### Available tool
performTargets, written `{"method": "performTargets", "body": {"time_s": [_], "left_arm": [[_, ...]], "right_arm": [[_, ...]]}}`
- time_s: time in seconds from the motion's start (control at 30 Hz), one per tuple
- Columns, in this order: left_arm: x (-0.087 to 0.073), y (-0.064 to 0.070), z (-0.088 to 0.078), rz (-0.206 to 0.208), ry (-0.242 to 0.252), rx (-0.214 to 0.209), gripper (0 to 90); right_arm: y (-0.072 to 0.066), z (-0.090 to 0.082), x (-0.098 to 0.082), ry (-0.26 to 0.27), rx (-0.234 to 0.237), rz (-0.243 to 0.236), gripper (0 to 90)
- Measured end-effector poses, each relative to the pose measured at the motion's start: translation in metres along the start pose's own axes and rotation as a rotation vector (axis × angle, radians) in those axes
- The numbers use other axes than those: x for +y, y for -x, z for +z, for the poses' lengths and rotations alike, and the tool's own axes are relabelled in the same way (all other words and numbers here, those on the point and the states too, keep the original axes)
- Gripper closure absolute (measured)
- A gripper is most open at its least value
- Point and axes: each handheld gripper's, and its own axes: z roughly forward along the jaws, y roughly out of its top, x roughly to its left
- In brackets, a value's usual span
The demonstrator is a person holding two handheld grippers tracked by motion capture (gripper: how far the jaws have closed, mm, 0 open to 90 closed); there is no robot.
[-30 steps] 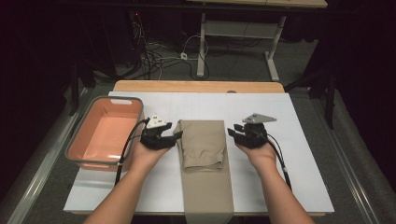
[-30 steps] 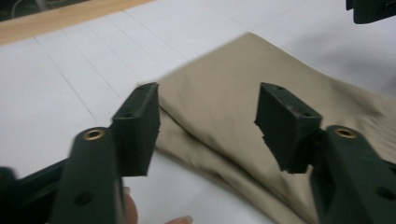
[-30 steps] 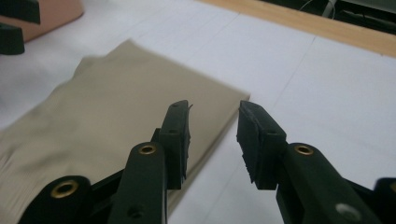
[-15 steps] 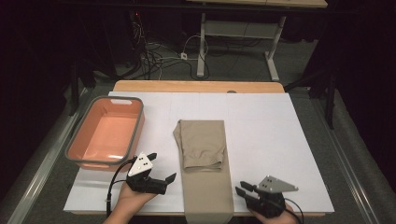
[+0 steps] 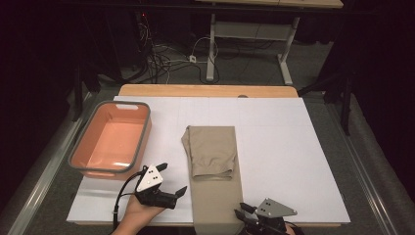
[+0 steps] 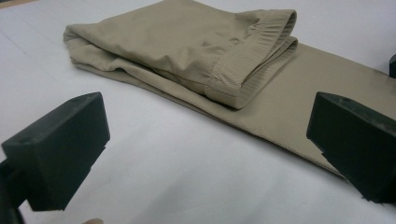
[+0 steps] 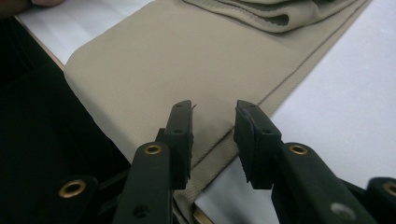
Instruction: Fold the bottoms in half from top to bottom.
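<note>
A pair of folded tan trousers (image 5: pixel 215 171) lies down the middle of the white worktop (image 5: pixel 284 147), its upper half doubled back on itself so the ribbed waistband faces the person, its lower part running to the near edge and hanging just over it. To its left, well apart from the cloth, stands an orange tub (image 5: pixel 111 139) with a grey rim.

The left hand-held gripper (image 5: pixel 169 182) sits low at the near left, just beside the trousers' left edge, held in the person's hand (image 5: pixel 137 215). Its jaws have just been opening and now stand released, spread wide. In the left gripper view they frame bare white surface, with the fold and waistband (image 6: pixel 252 56) of the trousers beyond them — nothing lies between the pads.

The right hand-held gripper (image 5: pixel 243 211) is at the near edge of the worktop, over the bottom right part of the trousers. Its jaws have just been closing and stand narrowly apart. In the right gripper view the two black fingertips (image 7: pixel 182 130) straddle the stitched right-hand seam of the trouser leg (image 7: pixel 187 60) close to the worktop's edge — a clear gap shows between them, and the cloth lies flat, not pinched.
</note>
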Motion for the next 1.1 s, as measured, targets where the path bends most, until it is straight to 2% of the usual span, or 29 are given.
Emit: {"method": "performTargets", "body": {"time_s": [0.1, 0.27, 0.5, 0.87, 1.1], "left_arm": [[0.0002, 0.0015, 0.0006, 0.012, -0.006, 0.006, 0.0], [0.0004, -0.0008, 0.0008, -0.004, -0.008, -0.005, 0.1], [-0.0007, -0.0024, -0.001, -0.02, 0.012, -0.01, 0.0], [-0.001, -0.0039, -0.0016, -0.029, 0.017, -0.024, 0.2], [-0.001, -0.0049, -0.0016, -0.035, 0.019, -0.035, 0.2]], "right_arm": [[-0.0006, -0.0001, -0.0009, -0.001, -0.001, 0.001, 71.9], [0.0008, 0.0, -0.0009, 0.0, 0.005, -0.005, 76.2], [-0.0001, 0.0, 0.0002, -0.012, 0.021, -0.011, 88.7], [-0.0013, -0.0079, 0.0019, 0.02, 0.005, -0.02, 90.0], [0.0008, -0.0095, 0.0005, 0.02, -0.002, -0.015, 90.0]]}}
